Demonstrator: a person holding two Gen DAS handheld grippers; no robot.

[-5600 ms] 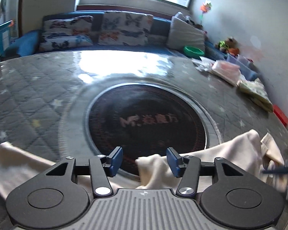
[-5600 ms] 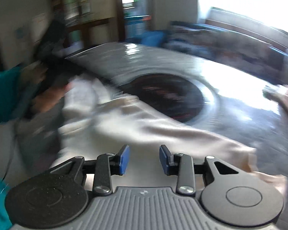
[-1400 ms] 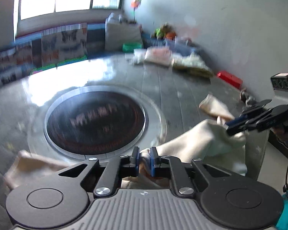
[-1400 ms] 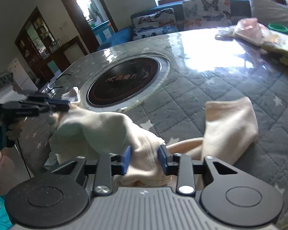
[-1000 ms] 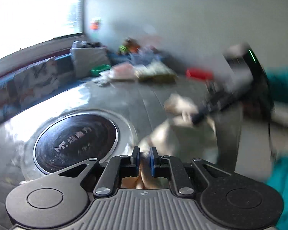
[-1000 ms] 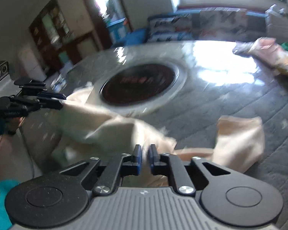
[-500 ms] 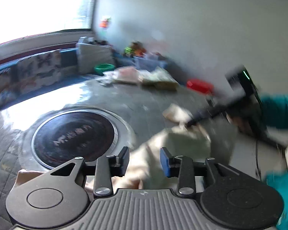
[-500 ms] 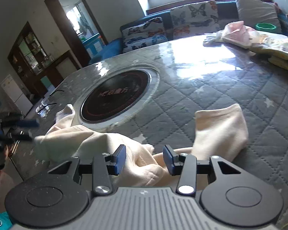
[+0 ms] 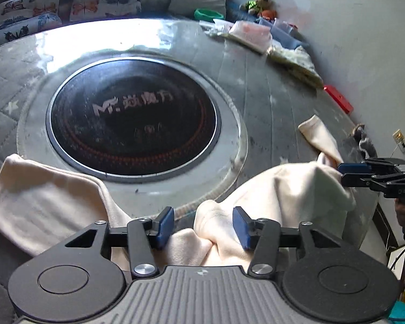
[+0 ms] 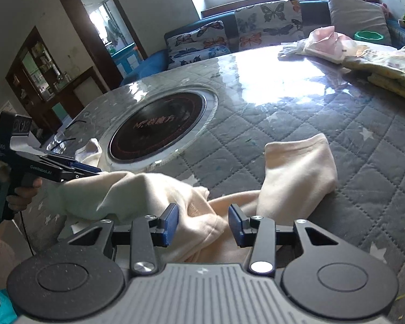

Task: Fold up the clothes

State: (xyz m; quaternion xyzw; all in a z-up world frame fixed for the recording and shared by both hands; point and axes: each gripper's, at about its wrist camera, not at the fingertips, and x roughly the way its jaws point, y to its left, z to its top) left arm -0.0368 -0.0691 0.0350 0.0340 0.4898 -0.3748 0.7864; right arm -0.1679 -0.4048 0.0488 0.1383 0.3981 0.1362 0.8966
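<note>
Loosely heaped at the near edge of the quilted table (image 10: 310, 113), the cream fleece garment (image 9: 283, 189) could slide off unheld: the left gripper (image 9: 203, 226) has just been opening around a fold, the right gripper (image 10: 203, 225) stands half-open over soft, rumpled cloth.

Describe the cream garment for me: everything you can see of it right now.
The cream garment is soft, fleecy knit fabric, crumpled and half-folded at the near edge of the quilted grey table cover. One sleeve-like end lies doubled over; another spreads beside the black round cooktop. Bunched folds lie between both grippers' open jaws, not pinched.
</note>
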